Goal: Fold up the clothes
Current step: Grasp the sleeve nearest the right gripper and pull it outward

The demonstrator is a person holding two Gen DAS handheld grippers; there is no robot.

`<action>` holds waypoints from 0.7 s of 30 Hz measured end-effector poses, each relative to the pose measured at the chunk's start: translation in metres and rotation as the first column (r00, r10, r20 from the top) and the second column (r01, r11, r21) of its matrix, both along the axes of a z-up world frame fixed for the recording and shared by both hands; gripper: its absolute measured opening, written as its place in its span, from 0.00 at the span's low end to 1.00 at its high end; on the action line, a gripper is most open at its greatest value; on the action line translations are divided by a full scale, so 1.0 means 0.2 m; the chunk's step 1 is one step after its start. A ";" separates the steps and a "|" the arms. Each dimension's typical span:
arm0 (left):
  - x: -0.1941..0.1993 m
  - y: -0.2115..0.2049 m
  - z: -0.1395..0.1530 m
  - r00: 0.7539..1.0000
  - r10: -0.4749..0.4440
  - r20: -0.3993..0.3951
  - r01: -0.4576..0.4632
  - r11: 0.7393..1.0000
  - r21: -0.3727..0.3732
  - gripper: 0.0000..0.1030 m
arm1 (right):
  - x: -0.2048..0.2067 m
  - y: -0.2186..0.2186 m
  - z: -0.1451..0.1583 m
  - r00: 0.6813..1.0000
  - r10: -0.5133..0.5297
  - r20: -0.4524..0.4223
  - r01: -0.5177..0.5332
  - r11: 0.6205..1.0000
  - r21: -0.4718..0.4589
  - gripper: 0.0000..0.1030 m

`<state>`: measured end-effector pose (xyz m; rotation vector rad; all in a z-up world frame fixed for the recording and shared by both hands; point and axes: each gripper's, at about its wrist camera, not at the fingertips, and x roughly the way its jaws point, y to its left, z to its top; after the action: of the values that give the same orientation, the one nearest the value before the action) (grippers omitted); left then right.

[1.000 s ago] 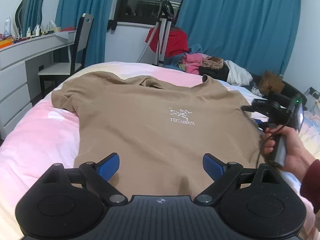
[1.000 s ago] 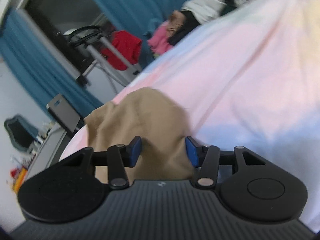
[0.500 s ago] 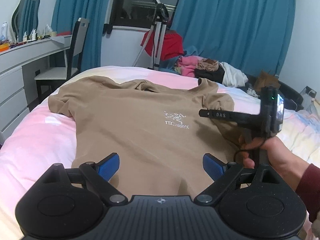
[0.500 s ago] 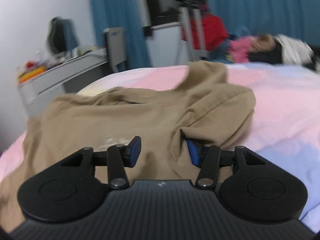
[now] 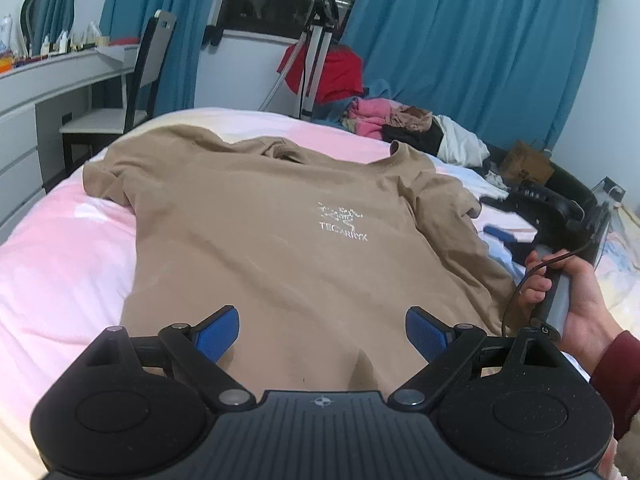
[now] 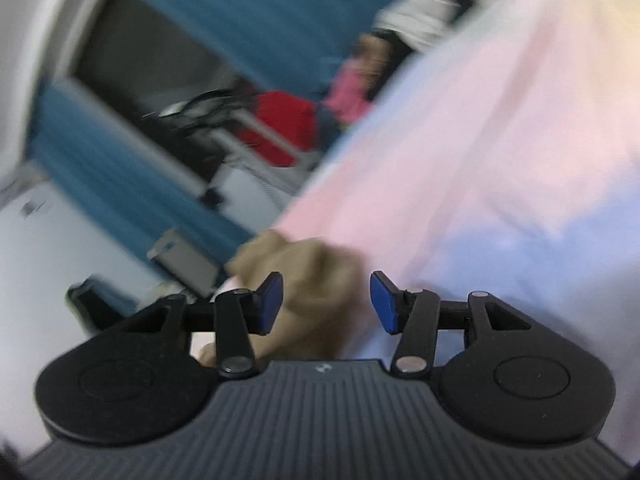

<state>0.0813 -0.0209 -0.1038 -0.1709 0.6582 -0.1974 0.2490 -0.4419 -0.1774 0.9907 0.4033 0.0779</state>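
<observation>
Since the earlier frame, the right gripper (image 6: 326,304) has swung off the tan T-shirt (image 5: 280,248) to its right sleeve (image 6: 312,280) — jaws apart, clamping nothing. Left gripper (image 5: 322,334) hovers wide open over the hem. Only the left view shows the shirt spread on the bed (image 5: 60,264) — the right view is blurred.

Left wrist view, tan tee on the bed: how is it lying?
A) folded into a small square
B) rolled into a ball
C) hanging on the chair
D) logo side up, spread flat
D: the tee lies spread over the bed with its white chest logo facing up, collar toward the far side, the hem just beyond the open left gripper.
</observation>
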 end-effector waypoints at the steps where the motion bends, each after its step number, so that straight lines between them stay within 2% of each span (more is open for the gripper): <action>1: 0.01 0.00 -0.01 1.000 0.001 -0.005 -0.001 1.000 -0.003 0.89 | 0.01 -0.01 -0.04 1.000 -0.005 -0.027 0.006 0.999 0.037 0.49; 3: 0.01 0.01 -0.02 1.000 0.002 -0.017 -0.003 1.000 -0.010 0.89 | 0.04 0.01 -0.07 0.997 0.014 -0.070 -0.011 0.999 0.030 0.43; 7: 0.03 0.00 -0.03 1.000 0.004 -0.031 -0.005 1.000 -0.015 0.89 | 0.11 0.10 -0.04 0.987 0.105 -0.119 -0.115 0.990 -0.079 0.43; 9: 0.03 0.00 -0.04 0.999 0.006 -0.038 -0.007 1.000 -0.018 0.89 | 0.13 0.14 -0.02 0.978 0.150 -0.147 -0.165 0.982 -0.096 0.44; 10: 0.04 0.00 -0.04 0.999 0.008 -0.041 -0.008 1.000 -0.020 0.89 | 0.12 0.14 -0.01 0.978 0.141 -0.152 -0.156 0.983 -0.092 0.44; 15: 0.05 -0.01 -0.06 0.998 0.010 -0.061 -0.012 0.999 -0.035 0.89 | 0.04 0.06 -0.01 0.984 0.017 -0.175 -0.016 1.000 0.007 0.43; 21: 0.05 -0.01 -0.06 0.997 0.014 -0.073 -0.017 0.999 -0.044 0.89 | 0.00 0.07 -0.04 0.969 0.015 -0.245 0.012 0.994 0.108 0.43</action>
<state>0.0913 -0.0229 -0.1168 -0.2271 0.7249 -0.1917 0.2482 -0.4283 -0.1849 1.1115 0.6326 -0.0226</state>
